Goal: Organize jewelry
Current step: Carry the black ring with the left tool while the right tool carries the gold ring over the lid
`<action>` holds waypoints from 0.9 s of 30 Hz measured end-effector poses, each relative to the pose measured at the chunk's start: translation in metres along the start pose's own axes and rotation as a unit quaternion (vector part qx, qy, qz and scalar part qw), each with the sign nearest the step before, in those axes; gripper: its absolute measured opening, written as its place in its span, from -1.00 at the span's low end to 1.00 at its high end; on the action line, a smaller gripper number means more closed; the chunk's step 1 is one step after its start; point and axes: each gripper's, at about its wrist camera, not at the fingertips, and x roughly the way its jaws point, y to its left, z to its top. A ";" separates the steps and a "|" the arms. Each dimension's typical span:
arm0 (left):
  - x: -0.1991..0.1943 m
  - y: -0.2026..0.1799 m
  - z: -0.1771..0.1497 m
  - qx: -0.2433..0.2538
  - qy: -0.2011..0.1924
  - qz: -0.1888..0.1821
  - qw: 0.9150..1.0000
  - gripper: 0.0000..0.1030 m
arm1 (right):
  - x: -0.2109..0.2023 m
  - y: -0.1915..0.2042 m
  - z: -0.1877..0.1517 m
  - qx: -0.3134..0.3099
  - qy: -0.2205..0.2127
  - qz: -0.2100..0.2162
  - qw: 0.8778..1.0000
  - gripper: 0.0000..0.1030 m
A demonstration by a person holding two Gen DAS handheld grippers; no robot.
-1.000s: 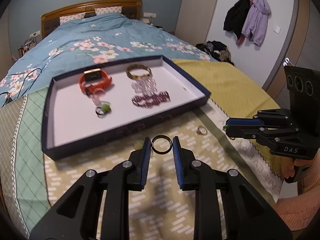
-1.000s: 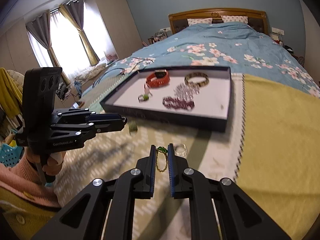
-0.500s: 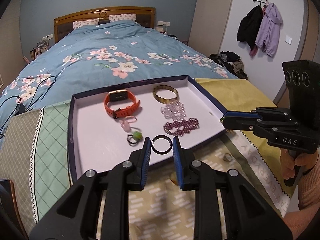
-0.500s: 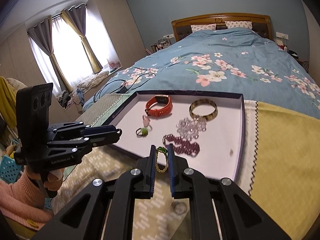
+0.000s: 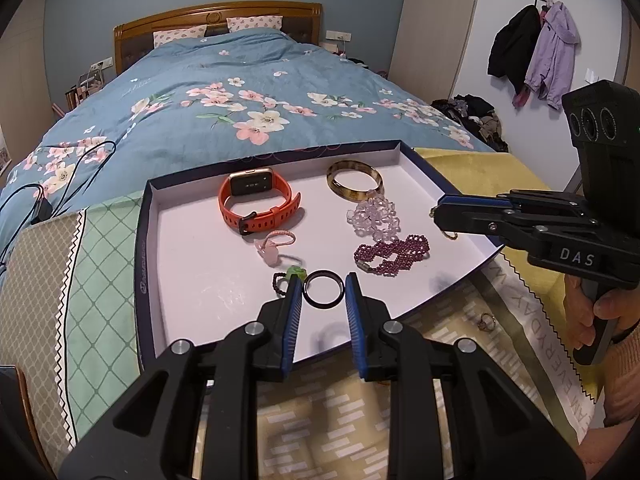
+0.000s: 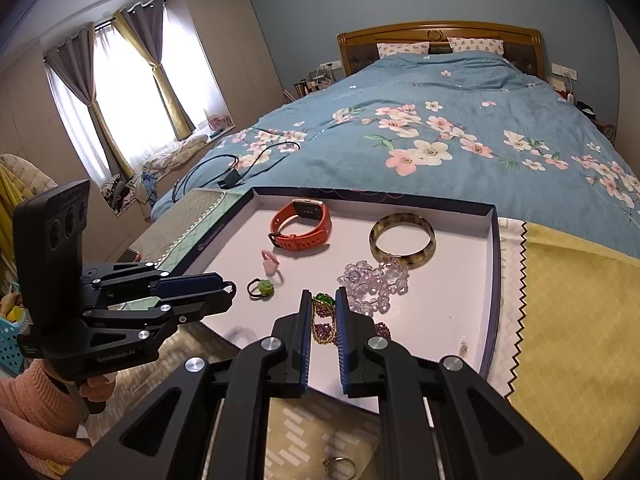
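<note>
My left gripper [image 5: 323,289] is shut on a black ring [image 5: 323,289] and holds it above the near part of the dark-rimmed white tray [image 5: 188,280]. My right gripper [image 6: 324,307] is shut on a gold chain with a green pendant [image 6: 324,301], over the tray's [image 6: 460,300] near right part. In the tray lie an orange watch [image 5: 258,200], a brown bangle [image 5: 354,180], a clear bead bracelet [image 5: 374,216], a purple bead bracelet [image 5: 394,254], a pink ring [image 5: 272,245] and a green-stone ring [image 5: 290,274].
A small gold ring [image 5: 486,322] lies on the patterned cloth right of the tray; it shows near the bottom of the right wrist view [image 6: 339,468]. The tray sits at the foot of a blue flowered bed [image 5: 240,100]. Cables [image 6: 248,160] lie on the bedspread.
Both grippers have moved forward over the tray, each still holding its piece. The gold ring on the cloth now lies behind the fingertips.
</note>
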 end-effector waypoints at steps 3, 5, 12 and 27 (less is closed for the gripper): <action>0.003 0.001 0.000 -0.001 0.002 0.001 1.000 -0.56 | 0.008 -0.001 0.000 0.002 0.007 -0.004 1.000 -0.81; 0.006 0.002 -0.001 -0.001 0.005 0.003 1.000 -0.56 | 0.011 -0.002 0.000 0.003 0.010 -0.005 1.000 -0.81; 0.014 0.005 -0.001 -0.004 0.012 0.008 1.000 -0.56 | 0.018 -0.005 0.001 0.007 0.016 -0.010 1.000 -0.81; 0.020 0.007 -0.002 -0.007 0.019 0.010 1.000 -0.56 | 0.027 -0.010 0.002 0.014 0.023 -0.013 1.000 -0.81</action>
